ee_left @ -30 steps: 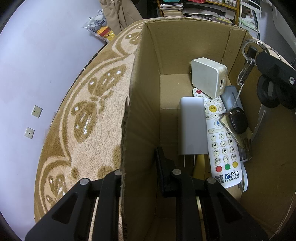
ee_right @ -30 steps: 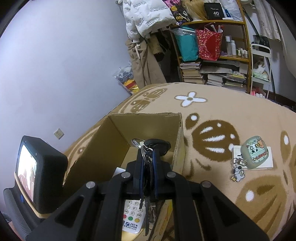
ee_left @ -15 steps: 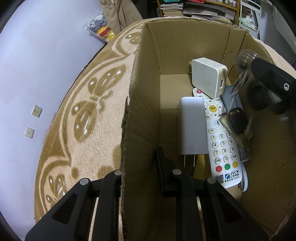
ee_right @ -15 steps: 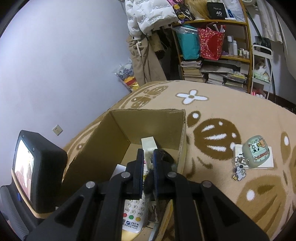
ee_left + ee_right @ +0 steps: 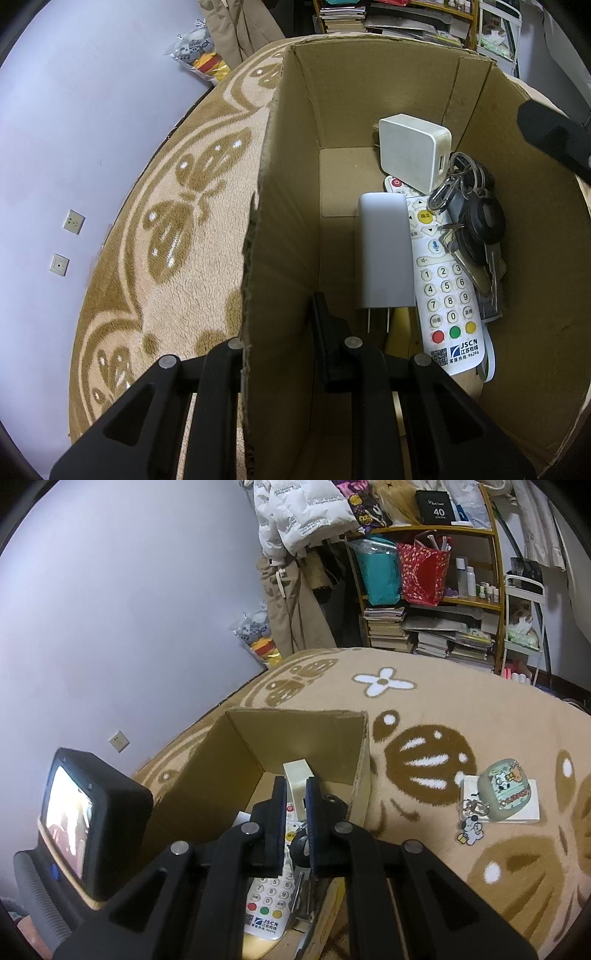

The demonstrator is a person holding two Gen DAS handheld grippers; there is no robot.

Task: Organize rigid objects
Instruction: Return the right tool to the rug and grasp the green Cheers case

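Inside, two chargers (image 5: 384,254), one remote (image 5: 445,291).

Two close downward wrist views, sharing the cardboard box (image 5: 369,110).

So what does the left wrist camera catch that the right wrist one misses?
Only the left wrist view: a grey plug adapter lying flat in the box beside the remote, two wall sockets, and the left gripper clamped on the box wall.
Only the right wrist view: a small lit screen at the left, and a cartoon case with a dog charm on the blanket.
Both: the cardboard box, the remote, the white charger and the keys.
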